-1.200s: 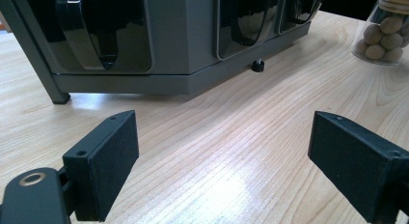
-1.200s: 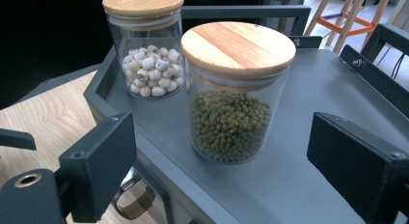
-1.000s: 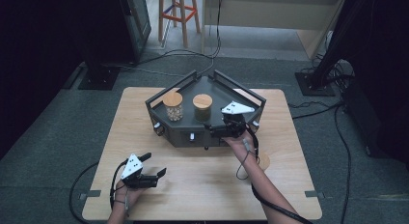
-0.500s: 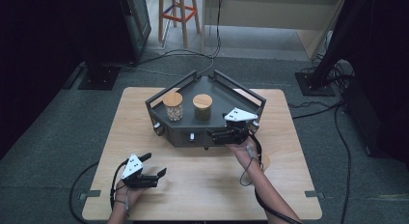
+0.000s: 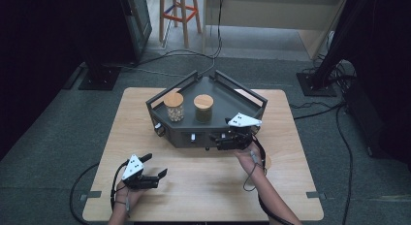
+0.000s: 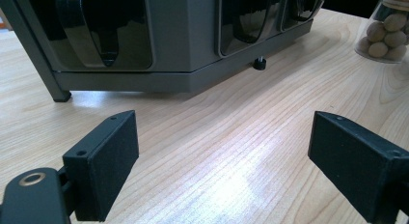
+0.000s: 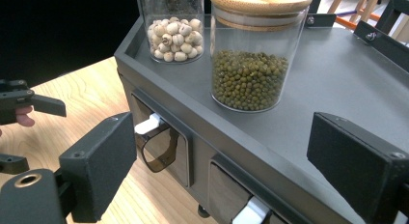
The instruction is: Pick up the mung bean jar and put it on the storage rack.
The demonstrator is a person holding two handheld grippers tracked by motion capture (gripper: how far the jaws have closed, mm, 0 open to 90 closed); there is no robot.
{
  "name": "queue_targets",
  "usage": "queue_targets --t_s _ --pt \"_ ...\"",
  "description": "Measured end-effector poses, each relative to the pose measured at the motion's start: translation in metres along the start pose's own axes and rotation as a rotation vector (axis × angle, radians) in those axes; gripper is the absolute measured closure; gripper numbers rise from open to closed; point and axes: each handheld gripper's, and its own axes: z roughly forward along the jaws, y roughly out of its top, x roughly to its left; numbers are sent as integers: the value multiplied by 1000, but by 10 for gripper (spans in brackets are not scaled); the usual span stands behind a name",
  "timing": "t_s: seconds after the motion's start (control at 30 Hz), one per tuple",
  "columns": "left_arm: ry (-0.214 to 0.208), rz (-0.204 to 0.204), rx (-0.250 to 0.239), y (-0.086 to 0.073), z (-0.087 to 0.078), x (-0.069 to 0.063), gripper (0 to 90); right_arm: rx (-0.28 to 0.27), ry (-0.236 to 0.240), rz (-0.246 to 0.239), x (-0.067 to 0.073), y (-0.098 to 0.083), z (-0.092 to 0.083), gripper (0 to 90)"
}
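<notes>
Wooden table (image 5: pixel 203 186) seen from above, with a dark grey wedge-shaped rack (image 5: pixel 206 123) standing at its far middle. Two glass jars with wooden lids stand on the rack's flat top, side by side but apart: the left jar (image 5: pixel 174 106) holds pale round nuts, the right jar (image 5: pixel 203 107) holds small green beans.

A person's forearms come in from the near edge. The left gripper (image 5: pixel 154 175) rests low over the near left part of the table, well apart from the rack, with its jaws spread wide and nothing between them. From the left gripper view, bare wood lies between the jaws, and the rack's front with its dark glossy drawer windows stands beyond.

The right gripper (image 5: pixel 216 139) is up against the near right front of the rack, just below the top rim. Its jaws are also wide apart and hold nothing. From the right gripper view, the jar of green beans (image 7: pixel 251 55) stands close ahead on the grey top, with the jar of pale nuts (image 7: pixel 174 26) farther behind it to the left. Below the rim sit small drawers with white handles (image 7: pixel 147 124); one smoky clear drawer (image 7: pixel 159 149) near the left jaw stands slightly out from the front.
</notes>
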Motion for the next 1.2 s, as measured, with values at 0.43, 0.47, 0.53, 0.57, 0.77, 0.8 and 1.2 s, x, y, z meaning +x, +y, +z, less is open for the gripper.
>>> queue_targets --t_s 0.43,0.47,0.53,0.57,0.77,0.8,1.2 --pt "1 5 1 0 0 -1 105 4 -7 -20 2 -11 -11 99" --pt "2 7 1 0 0 -1 105 5 -6 -18 2 -11 -12 99" --pt "1 7 2 0 0 -1 105 5 -2 -15 1 -13 -12 99" --pt "2 6 1 0 0 -1 105 5 0 -17 1 -13 -13 99" --pt "3 1 -3 0 0 -1 105 5 4 -17 0 -18 -15 99" --pt "3 1 -3 0 0 -1 105 5 4 -16 0 -18 -15 99" --pt "2 1 -3 0 0 -1 105 -13 -9 7 -3 -28 -23 100"
